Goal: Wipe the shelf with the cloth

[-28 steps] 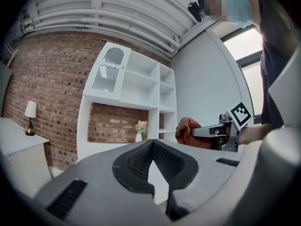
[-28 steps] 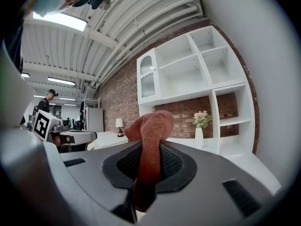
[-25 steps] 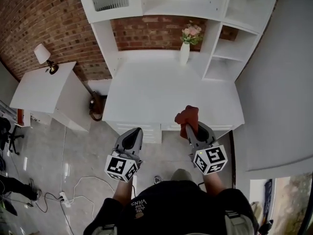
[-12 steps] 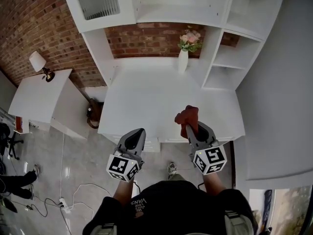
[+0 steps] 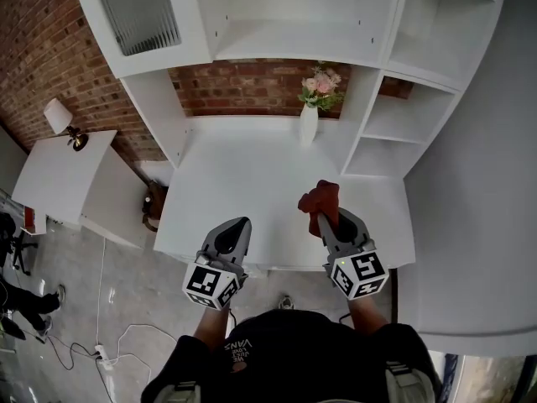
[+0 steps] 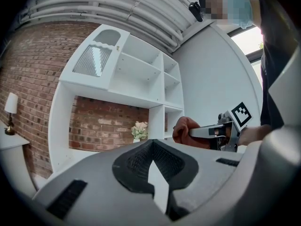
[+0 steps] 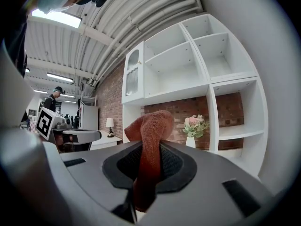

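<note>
A: Right gripper (image 5: 327,218)?
B: Clamped on the red cloth (image 5: 320,196), held over the desk (image 5: 243,183). Cloth's lower end is buried between the jaws.
A: Left gripper (image 5: 232,232)?
B: Jaws together, nothing in them. Shelf (image 5: 294,50) top is cut off in the head view.

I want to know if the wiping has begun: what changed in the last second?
The person has stepped closer to the shelf unit: its white desk surface now reaches under both grippers, where floor showed before. The right gripper stays shut on the red cloth, held up, not wiping. The left gripper stays shut and empty. The vase stands where it was.
</note>
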### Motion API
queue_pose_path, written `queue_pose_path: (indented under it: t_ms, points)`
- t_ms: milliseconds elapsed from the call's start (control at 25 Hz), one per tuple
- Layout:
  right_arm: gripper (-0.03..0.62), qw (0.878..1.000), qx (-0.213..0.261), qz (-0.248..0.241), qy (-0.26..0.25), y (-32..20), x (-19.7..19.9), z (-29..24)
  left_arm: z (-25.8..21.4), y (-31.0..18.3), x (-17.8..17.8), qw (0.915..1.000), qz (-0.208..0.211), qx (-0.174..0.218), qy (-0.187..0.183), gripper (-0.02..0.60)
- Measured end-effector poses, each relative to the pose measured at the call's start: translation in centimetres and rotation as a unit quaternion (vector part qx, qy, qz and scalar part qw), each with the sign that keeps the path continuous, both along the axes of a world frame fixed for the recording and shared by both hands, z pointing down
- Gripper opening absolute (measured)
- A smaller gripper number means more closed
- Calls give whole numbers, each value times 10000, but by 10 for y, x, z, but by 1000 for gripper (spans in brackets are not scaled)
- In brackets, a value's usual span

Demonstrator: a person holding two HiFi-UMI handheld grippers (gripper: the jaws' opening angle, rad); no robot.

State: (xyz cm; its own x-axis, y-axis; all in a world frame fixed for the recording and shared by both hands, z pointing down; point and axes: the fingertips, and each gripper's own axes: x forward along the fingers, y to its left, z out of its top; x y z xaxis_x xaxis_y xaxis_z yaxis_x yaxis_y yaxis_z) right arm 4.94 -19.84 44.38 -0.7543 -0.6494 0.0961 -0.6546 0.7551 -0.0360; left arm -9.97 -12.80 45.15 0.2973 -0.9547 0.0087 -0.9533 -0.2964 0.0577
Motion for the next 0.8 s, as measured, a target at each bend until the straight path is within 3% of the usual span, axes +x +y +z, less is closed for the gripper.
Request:
queue_pose_path:
  t_ms: [360, 800]
  points:
    - [57, 9996, 193, -181, 21, -43, -13, -10, 1, -46, 4, 9999, 124, -8, -65, 6]
    - [57, 9976, 681, 159, -16, -86, -56, -53, -12, -93, -29, 9974, 716, 61, -47, 6]
